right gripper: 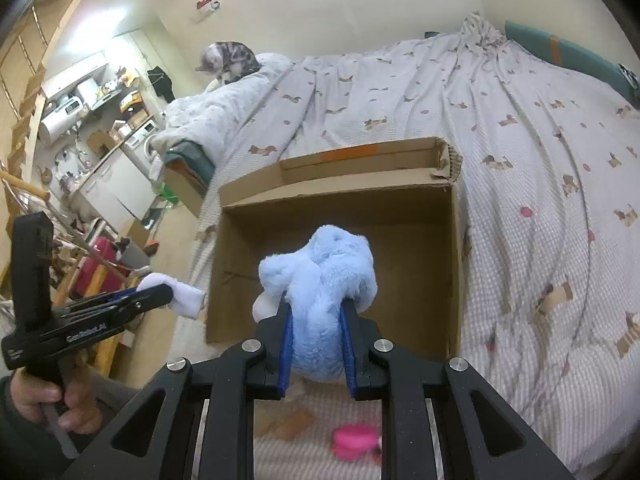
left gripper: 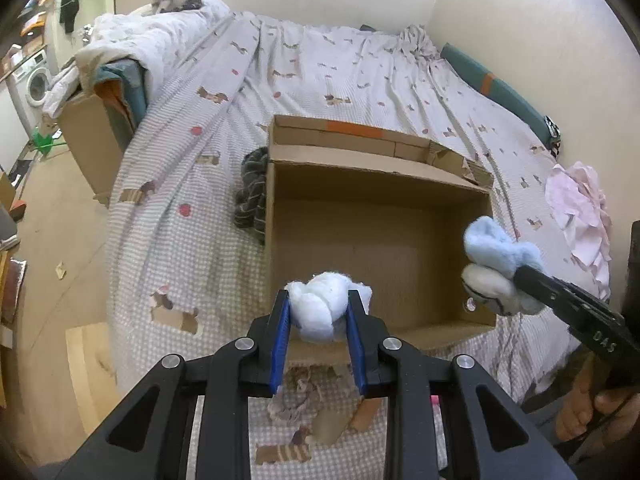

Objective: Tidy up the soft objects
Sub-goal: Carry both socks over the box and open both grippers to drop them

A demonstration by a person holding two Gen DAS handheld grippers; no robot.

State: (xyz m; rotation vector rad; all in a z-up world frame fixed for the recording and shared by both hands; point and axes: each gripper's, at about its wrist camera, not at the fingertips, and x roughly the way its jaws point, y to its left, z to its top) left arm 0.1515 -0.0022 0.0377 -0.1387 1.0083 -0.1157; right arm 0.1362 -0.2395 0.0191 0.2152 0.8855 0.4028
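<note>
While both grippers hover at the near rim of the empty box (left gripper: pixel 380 240), the left gripper (left gripper: pixel 319 312) pinches a white sock (left gripper: pixel 320 308) and the right gripper (right gripper: pixel 316 316) clamps a blue plush toy (right gripper: pixel 324 280); next, both likely move over the box and let go.

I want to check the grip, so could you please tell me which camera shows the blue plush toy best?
The right wrist view: the blue plush toy fills the centre, pinched by the right hand-held gripper. The left wrist view shows it only small at the right edge.
</note>
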